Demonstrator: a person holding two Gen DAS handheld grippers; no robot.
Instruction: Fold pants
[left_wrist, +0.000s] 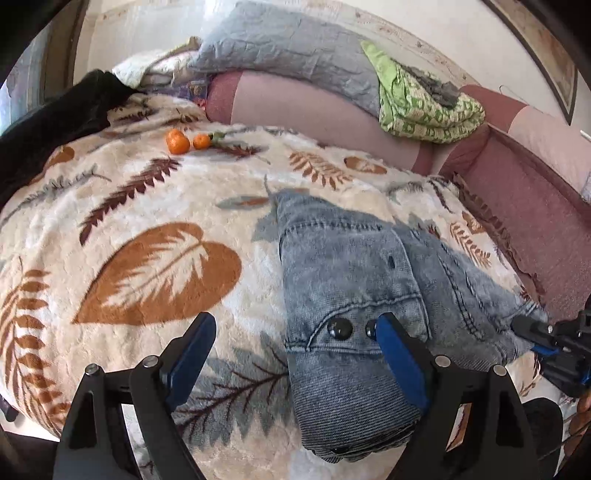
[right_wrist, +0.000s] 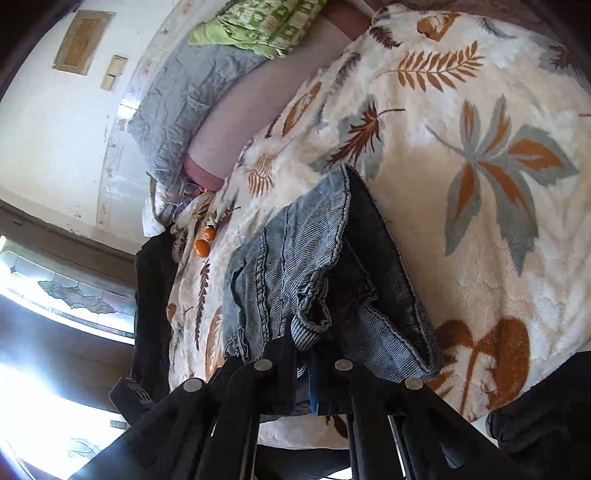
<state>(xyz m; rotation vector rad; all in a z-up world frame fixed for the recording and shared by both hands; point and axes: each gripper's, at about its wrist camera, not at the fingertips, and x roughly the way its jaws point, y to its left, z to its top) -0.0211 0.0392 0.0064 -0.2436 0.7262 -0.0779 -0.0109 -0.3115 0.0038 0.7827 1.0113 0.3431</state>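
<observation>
Right claw clamps the folded denim jeans' edge to steady them; left claw hovers spread above the waistband.

Leaf-print blanket on bed, pink bolster, grey pillow, bright window, white wall

pants – faded blue denim; blanket – cream, rust-grey leaf print

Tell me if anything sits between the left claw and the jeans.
Nothing visible does. The left claw is open right over the folded jeans, one finger already above the denim. The two oranges lie far off on the blanket. The right claw is shut on the jeans' edge.
</observation>
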